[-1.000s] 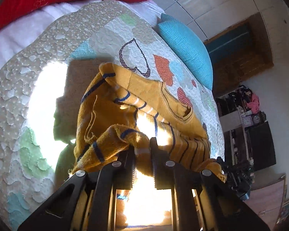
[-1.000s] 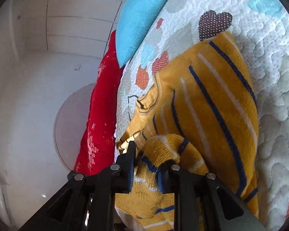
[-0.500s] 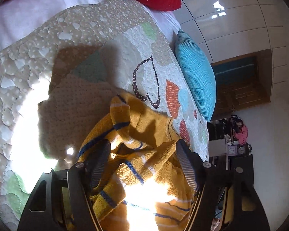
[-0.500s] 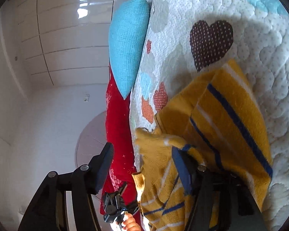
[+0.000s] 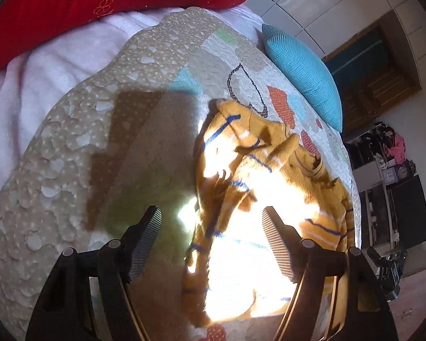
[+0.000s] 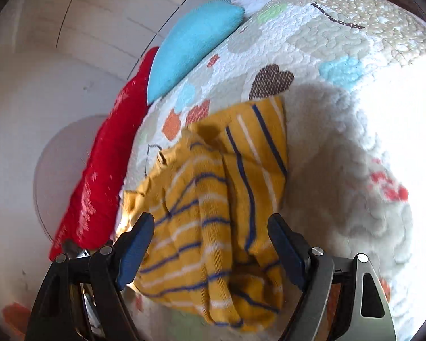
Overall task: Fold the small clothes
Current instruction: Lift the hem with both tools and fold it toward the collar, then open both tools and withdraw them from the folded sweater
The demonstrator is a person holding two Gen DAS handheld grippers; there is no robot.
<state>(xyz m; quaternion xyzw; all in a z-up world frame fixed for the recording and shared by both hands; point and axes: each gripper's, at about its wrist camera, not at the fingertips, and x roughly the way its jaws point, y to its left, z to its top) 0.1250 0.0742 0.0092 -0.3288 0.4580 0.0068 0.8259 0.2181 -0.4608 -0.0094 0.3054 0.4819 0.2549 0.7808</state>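
On the quilt (image 5: 144, 130), a bunched yellow striped sweater (image 6: 213, 216)
Its length runs away from the cameras toward the blue pillow (image 5: 304, 74); left gripper (image 5: 211, 241) and right gripper (image 6: 211, 248) both gape wide, holding nothing

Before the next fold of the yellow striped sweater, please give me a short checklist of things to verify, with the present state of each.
1. Left gripper open, holding nothing: ok.
2. Right gripper open, holding nothing: ok.
3. Yellow striped sweater lies on the quilt, free of both grippers: ok.
4. Sweater lies flat and smooth: not ok, it is bunched with loose folds.
5. Sleeves tucked in evenly: cannot tell, sun glare hides the near part.
6. Blue pillow clear of the sweater: ok.
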